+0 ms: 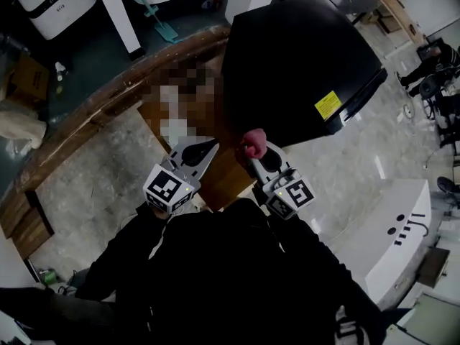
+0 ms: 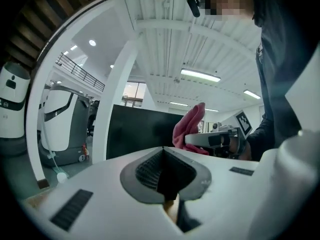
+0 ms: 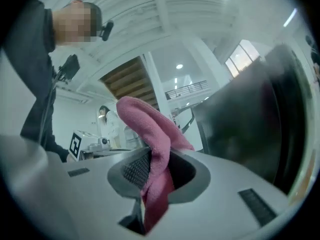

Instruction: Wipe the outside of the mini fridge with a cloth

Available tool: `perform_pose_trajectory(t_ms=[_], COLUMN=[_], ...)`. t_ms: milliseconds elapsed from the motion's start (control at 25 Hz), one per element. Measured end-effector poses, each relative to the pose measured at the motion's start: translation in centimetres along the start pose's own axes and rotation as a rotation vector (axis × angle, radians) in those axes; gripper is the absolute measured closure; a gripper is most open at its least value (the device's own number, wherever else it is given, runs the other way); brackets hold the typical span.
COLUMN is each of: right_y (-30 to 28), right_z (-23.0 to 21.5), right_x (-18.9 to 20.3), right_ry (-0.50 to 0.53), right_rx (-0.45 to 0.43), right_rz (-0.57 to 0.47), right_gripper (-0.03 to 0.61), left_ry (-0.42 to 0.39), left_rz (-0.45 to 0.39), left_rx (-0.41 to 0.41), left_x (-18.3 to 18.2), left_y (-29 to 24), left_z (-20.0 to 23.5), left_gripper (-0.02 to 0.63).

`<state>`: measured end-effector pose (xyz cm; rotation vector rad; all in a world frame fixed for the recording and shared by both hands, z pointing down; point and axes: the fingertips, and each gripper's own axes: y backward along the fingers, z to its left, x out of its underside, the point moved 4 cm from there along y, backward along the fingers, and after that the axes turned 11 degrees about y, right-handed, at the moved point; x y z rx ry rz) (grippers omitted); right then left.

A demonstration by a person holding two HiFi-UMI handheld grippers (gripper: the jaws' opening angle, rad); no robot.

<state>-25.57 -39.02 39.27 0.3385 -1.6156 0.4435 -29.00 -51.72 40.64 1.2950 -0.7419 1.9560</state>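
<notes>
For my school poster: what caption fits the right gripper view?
The right tongs clamp a pink cloth, black mini fridge just ahead.

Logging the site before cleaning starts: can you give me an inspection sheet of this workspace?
Surface: pale marbled floor, no spill seen.
Job's things: black mini fridge with yellow label; pink cloth held near it.
Clutter: mop on the dark floor beyond.
Grippers: left hand-held gripper shut, empty; right hand-held gripper shut on pink cloth.
Cables: nothing seen.
Surroundings: curved wooden ledge; white machine.
</notes>
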Motion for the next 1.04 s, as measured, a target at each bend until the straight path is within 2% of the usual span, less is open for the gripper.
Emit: perform_pose_trajectory(t_ms=[160,680,920,1040], right_y=[1.2,1.9,1.7,1.4], right_z=[1.2,2.9,3.5,3.4], right_x=[0.2,1.5,1.9,1.7], right_ry=[0.069,0.012,-0.002,-0.04], right_rx=[-0.013,-0.021,-0.033,-0.021], right_rz=[0.003,0.003,0.017,0.01], right_gripper=[0.497,0.496,0.497,0.497], left_ry=[0.001,-0.042,-0.011,-0.008], left_rz=[-0.016,0.014,0.019,0.027], left_rx=[0.005,0.029,0.021,0.016], left_x=[0.5,2.3,3.0,3.4], left_y=[1.3,1.0,1.6,1.7], left_z=[-1.4,-2.7,-2.6,-2.4], left_gripper=[0.609,0.609,0.608,0.609])
